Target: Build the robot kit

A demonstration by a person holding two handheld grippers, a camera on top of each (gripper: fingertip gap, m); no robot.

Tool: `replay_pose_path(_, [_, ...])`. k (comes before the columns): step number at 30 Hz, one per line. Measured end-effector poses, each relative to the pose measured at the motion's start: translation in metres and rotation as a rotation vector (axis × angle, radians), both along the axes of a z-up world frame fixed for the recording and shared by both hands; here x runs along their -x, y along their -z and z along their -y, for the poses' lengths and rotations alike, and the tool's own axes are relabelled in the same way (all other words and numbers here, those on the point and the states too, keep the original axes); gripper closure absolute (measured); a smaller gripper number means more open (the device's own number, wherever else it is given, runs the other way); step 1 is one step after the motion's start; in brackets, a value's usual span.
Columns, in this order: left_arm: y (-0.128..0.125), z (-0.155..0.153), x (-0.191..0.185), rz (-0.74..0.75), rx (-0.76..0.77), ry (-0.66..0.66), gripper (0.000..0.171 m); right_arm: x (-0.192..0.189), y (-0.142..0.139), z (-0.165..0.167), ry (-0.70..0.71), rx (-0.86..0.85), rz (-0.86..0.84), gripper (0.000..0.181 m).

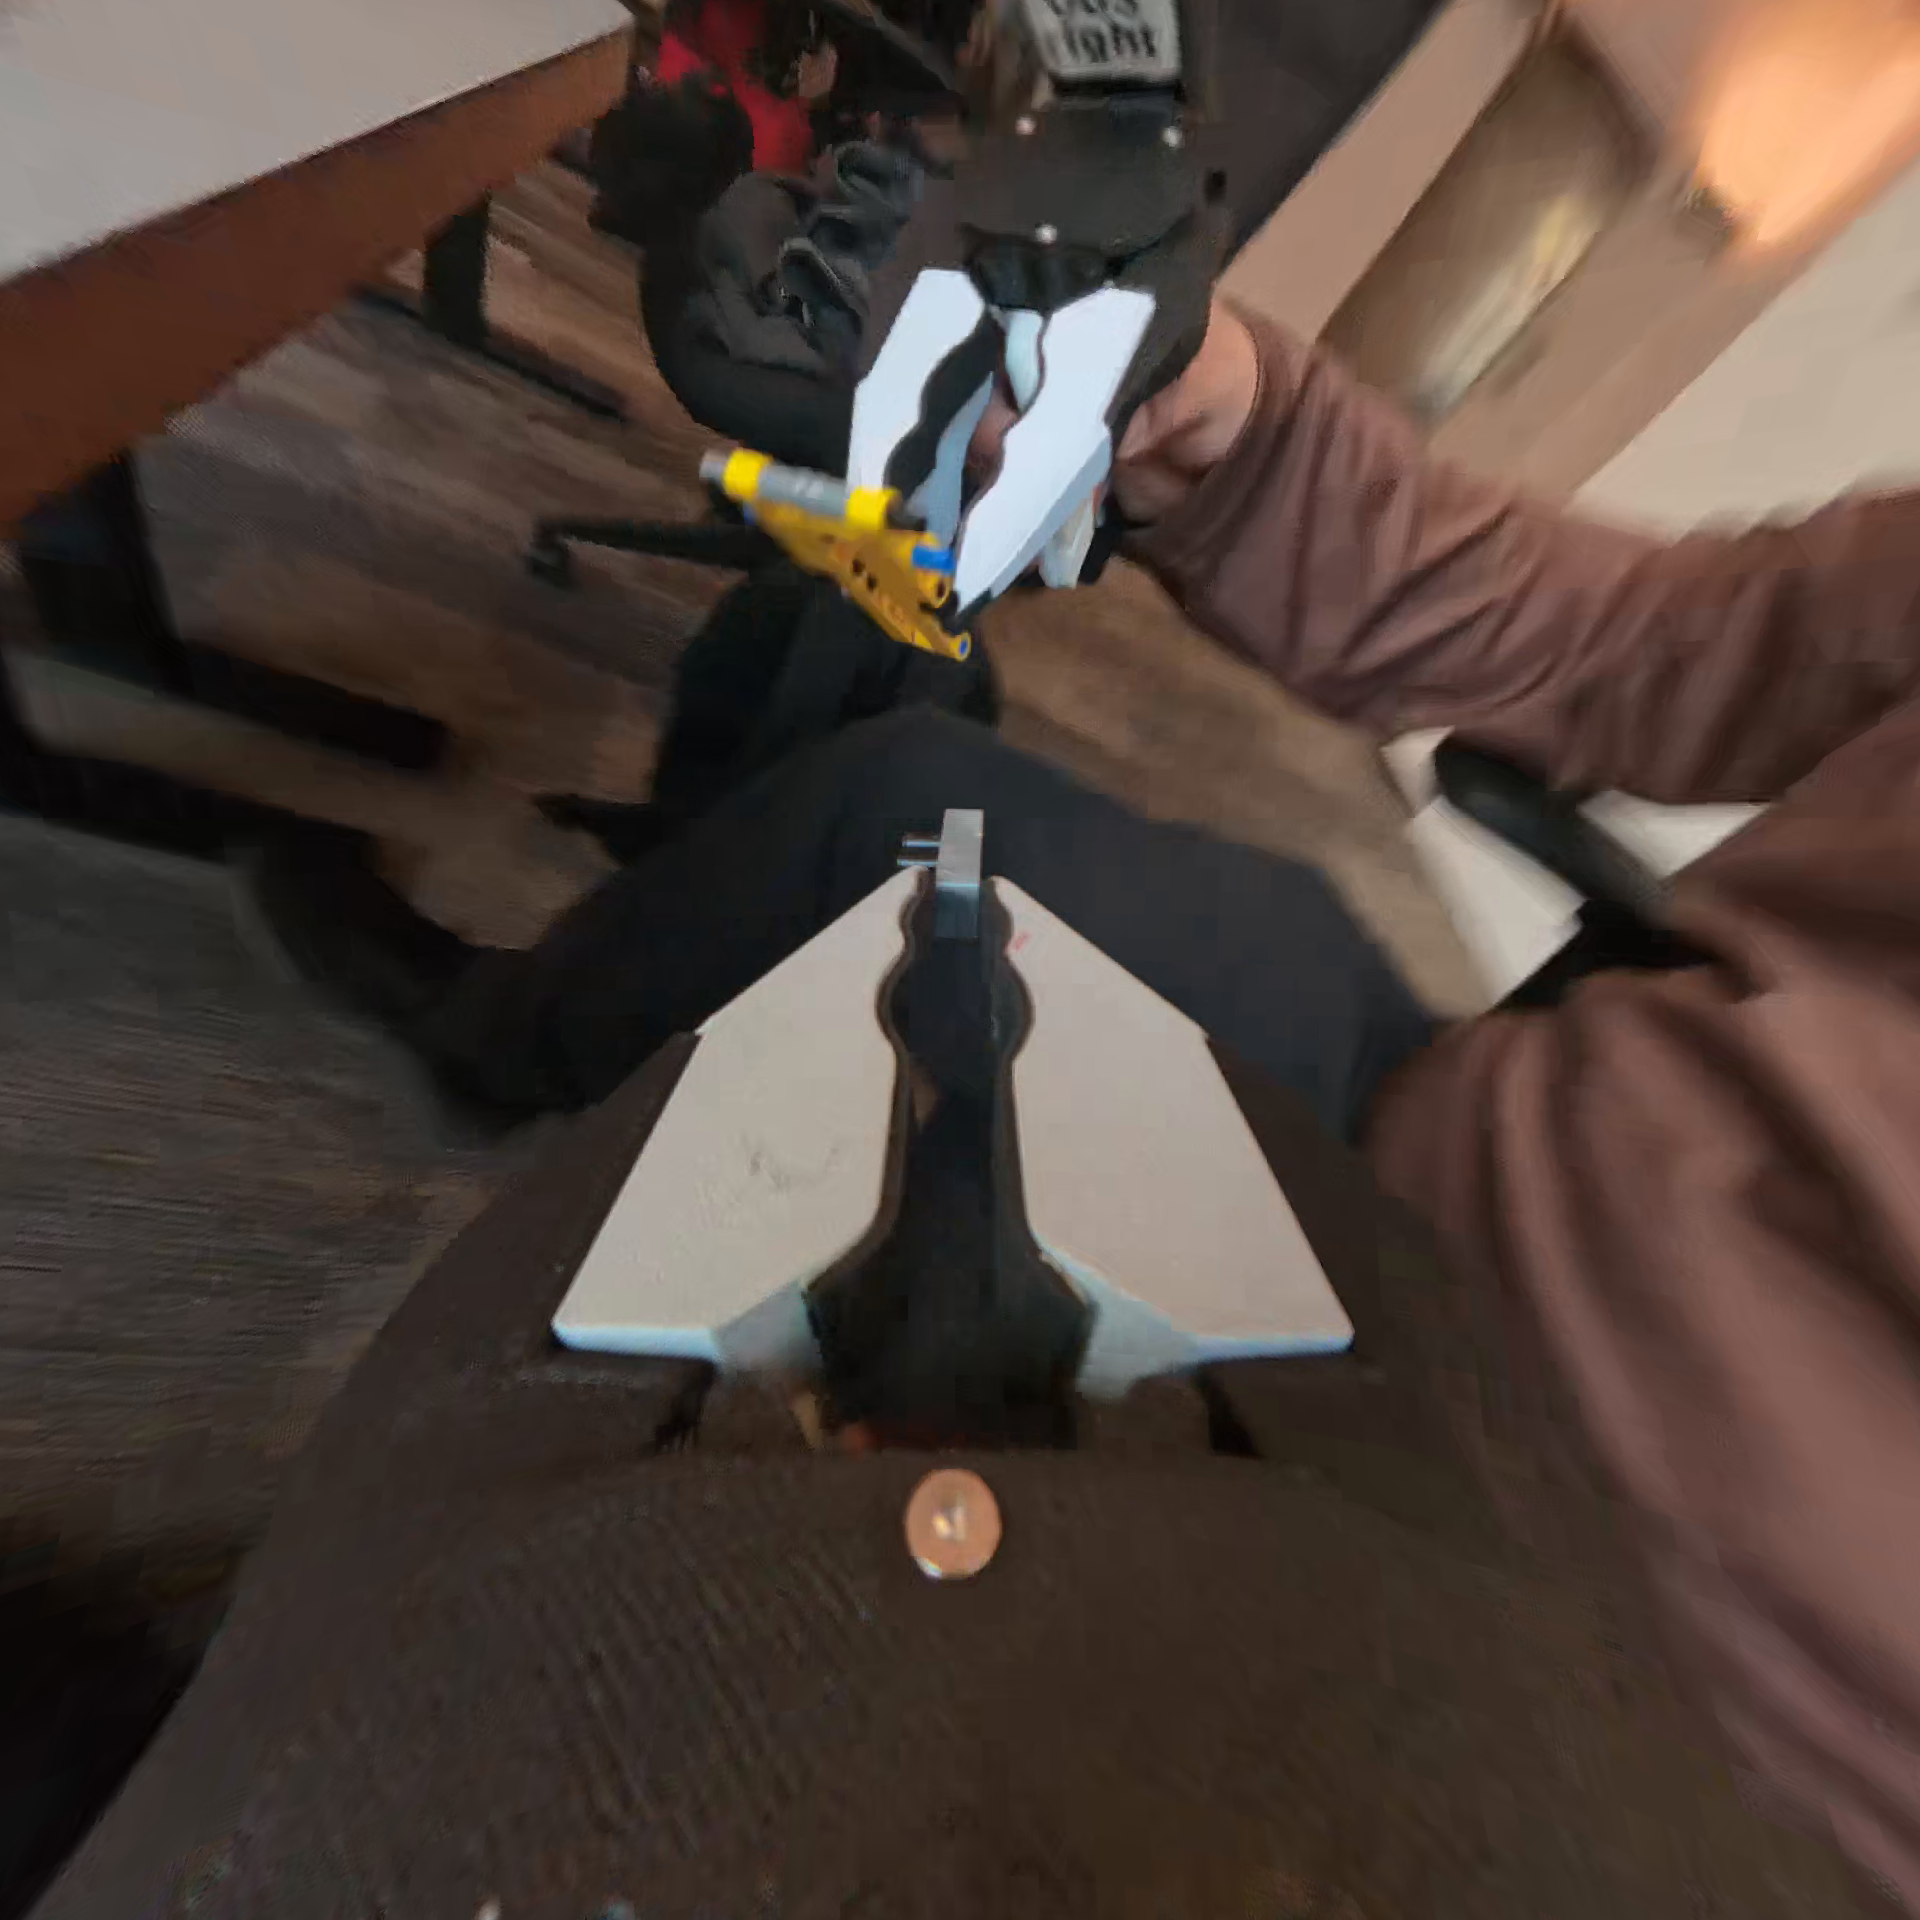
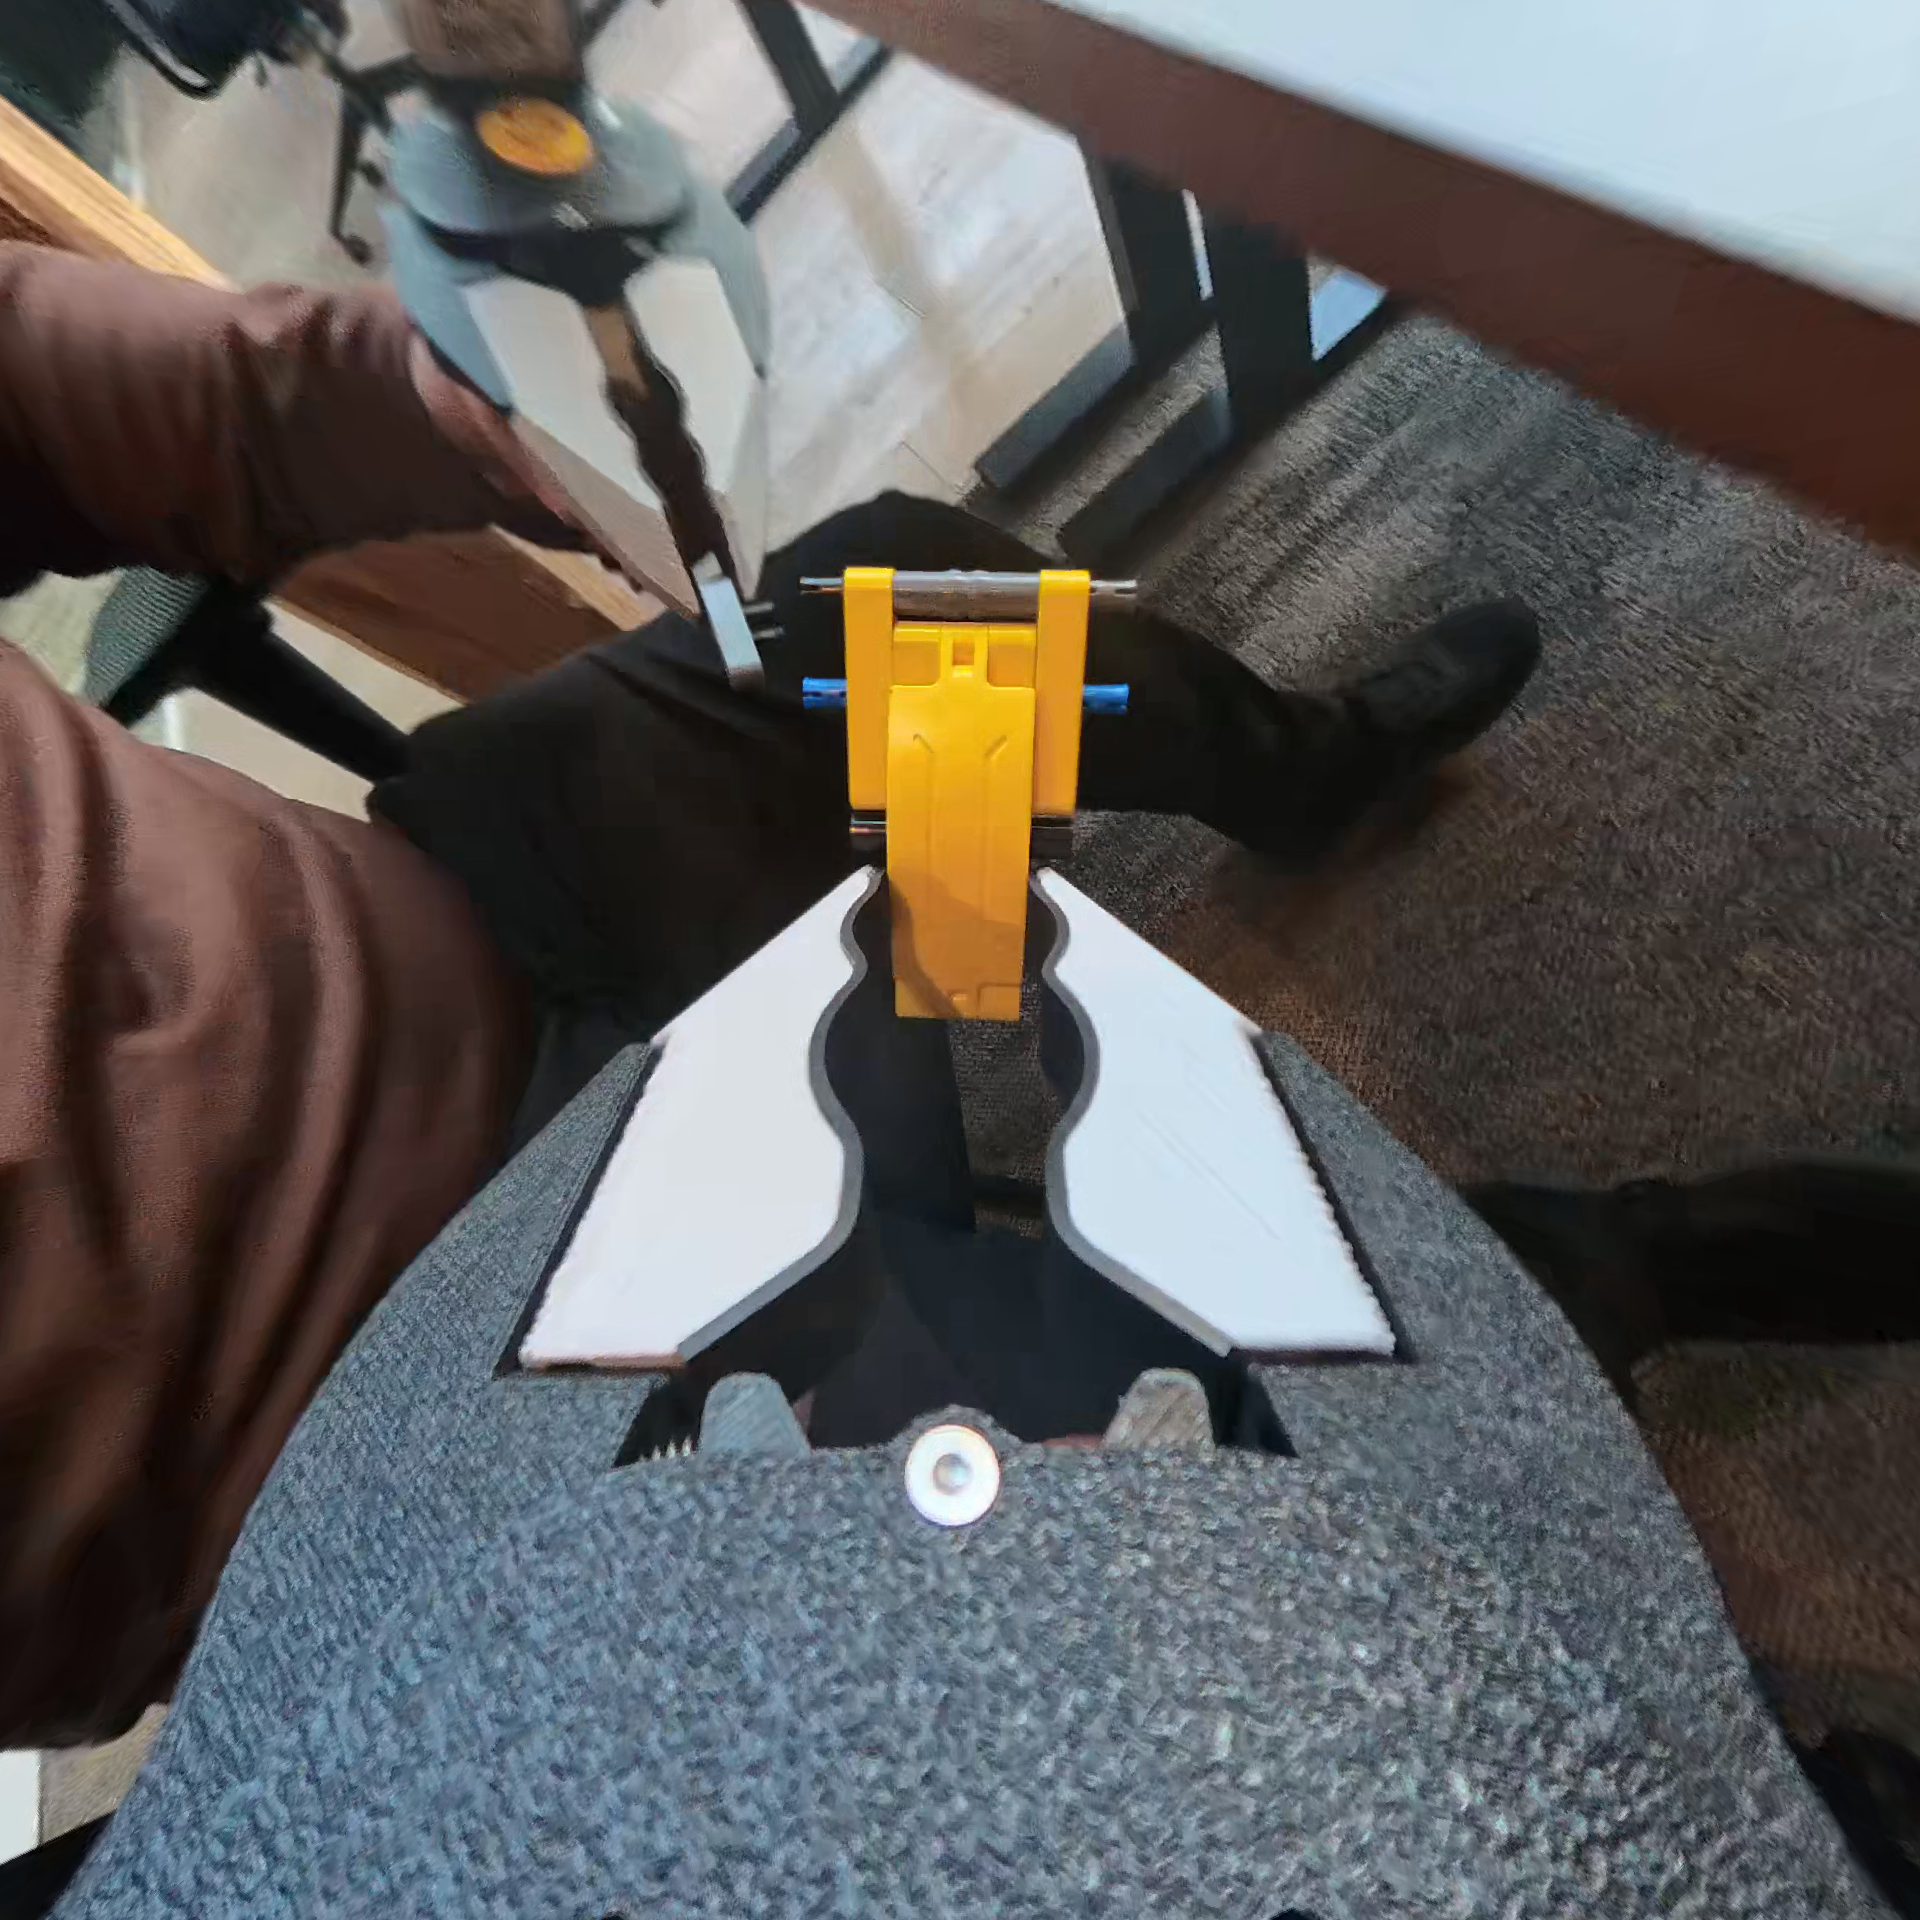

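White lettering on a dark placard (image 1: 1101,36), cut off, blurred, not reproduced

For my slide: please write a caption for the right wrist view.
Right gripper holds a yellow toy part; left gripper brings a small grey piece beside it.

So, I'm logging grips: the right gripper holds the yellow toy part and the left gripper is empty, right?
Not quite. The right gripper does hold the yellow toy part, but the left gripper is shut on a small grey piece, as the left wrist view shows.

Grey carpet (image 2: 1558,831), wood-edged table (image 2: 1455,239)
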State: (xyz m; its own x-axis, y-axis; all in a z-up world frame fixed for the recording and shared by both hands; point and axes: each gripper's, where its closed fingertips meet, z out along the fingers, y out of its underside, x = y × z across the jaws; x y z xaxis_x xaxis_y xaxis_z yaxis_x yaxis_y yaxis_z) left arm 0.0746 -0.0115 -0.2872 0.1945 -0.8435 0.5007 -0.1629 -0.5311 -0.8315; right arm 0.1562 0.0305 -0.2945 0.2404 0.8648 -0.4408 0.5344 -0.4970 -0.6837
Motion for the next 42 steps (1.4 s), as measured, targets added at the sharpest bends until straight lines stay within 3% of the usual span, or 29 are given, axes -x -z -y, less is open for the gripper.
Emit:
replay_pose_path(2, [-0.011, -0.008, 0.016, 0.183, 0.187, -0.023, 0.167, 0.015, -0.02, -0.018, -0.054, -0.03, -0.03, 0.157])
replay_pose_path(3, [-0.021, -0.011, 0.025, 0.268, 0.199, -0.03, 0.166, 0.023, -0.033, -0.028, -0.09, -0.072, -0.056, 0.157])
replay_pose_path(5, [-0.042, -0.008, 0.04, 0.366, 0.078, 0.015, 0.167, 0.039, -0.057, -0.053, -0.144, -0.159, -0.111, 0.157])
replay_pose_path(8, [-0.056, -0.002, 0.049, 0.363, -0.101, 0.075, 0.166, 0.053, -0.079, -0.104, -0.155, -0.3, -0.142, 0.156])
replay_pose_path(11, [-0.062, -0.007, 0.052, 0.383, -0.135, 0.089, 0.167, 0.058, -0.081, -0.151, -0.177, -0.505, -0.06, 0.157])
replay_pose_path(15, [-0.07, -0.025, 0.049, 0.358, -0.175, 0.077, 0.167, 0.07, -0.094, -0.182, -0.204, -0.772, 0.02, 0.157])
replay_pose_path(19, [-0.063, -0.051, 0.051, 0.229, -0.247, -0.033, 0.166, 0.085, -0.094, -0.187, -0.263, -0.916, 0.123, 0.157])
replay_pose_path(23, [-0.055, -0.092, 0.05, 0.093, -0.282, -0.199, 0.167, 0.1, -0.08, -0.179, -0.353, -0.858, 0.189, 0.157])
replay_pose_path(28, [-0.055, -0.121, 0.033, -0.049, -0.387, -0.305, 0.167, 0.111, -0.082, -0.181, -0.314, -0.778, 0.128, 0.157])
replay_pose_path(33, [-0.081, -0.104, 0.023, 0.124, -0.288, -0.386, 0.166, 0.104, -0.084, -0.175, -0.276, -0.764, 0.101, 0.156])
replay_pose_path(36, [-0.069, -0.086, 0.018, 0.017, -0.365, -0.349, 0.166, 0.091, -0.08, -0.173, -0.283, -0.774, 0.129, 0.156])
replay_pose_path(39, [-0.059, -0.085, 0.02, -0.121, -0.533, -0.325, 0.167, 0.084, -0.076, -0.174, -0.265, -0.757, 0.122, 0.156])
replay_pose_path(42, [-0.056, -0.089, 0.021, -0.162, -0.619, -0.296, 0.167, 0.078, -0.068, -0.176, -0.268, -0.746, 0.155, 0.157])
